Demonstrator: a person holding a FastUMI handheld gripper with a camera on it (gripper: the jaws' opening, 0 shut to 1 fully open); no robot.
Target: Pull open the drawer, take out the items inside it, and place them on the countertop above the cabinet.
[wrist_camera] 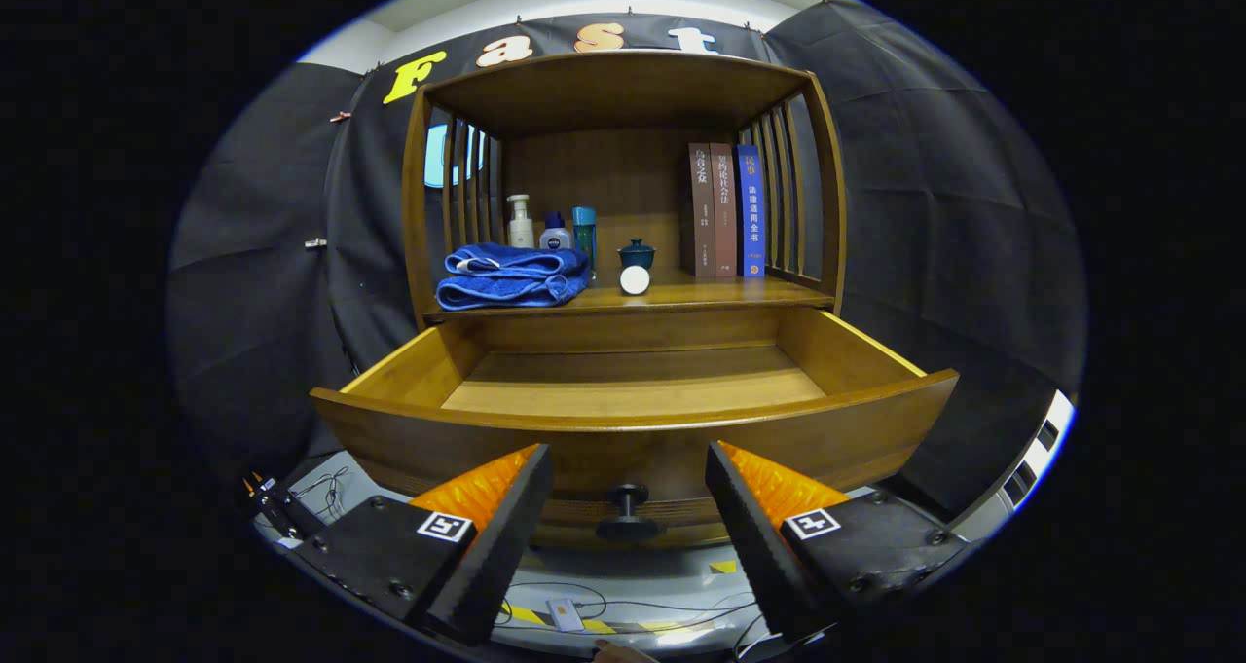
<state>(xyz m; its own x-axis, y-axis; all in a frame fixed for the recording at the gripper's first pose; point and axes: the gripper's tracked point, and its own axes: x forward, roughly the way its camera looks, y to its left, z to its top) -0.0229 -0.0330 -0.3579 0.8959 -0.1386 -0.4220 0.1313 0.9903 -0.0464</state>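
Drawer (633,390): pulled out fully from the cabinet; its visible floor is seen bare, though the strip just behind the front panel is hidden.
Drawer handling: judged stiff, solid wood, fairly heavy, sliding on its runners; best taken by the round knob (628,509) centred on the front panel.
Knob relative to jaws: lying between the two fingers, low on the panel, with a clear gap on either side; nothing is touched.
Jaws (628,493): spread wide, nothing pinched, aimed at the drawer front.
Bench (681,298): the shelf top above the drawer already carries a folded blue towel (511,276), three bottles (552,227), a small lidded cup (637,253), a white round object (635,279) and three upright books (725,210).
Item handling: the towel is judged soft and light; the cup is judged fragile and smooth, best taken around its body.
Items relative to jaws: all lie well beyond and above the fingers.
Progress: the emptying appears done, as far as can be judged.
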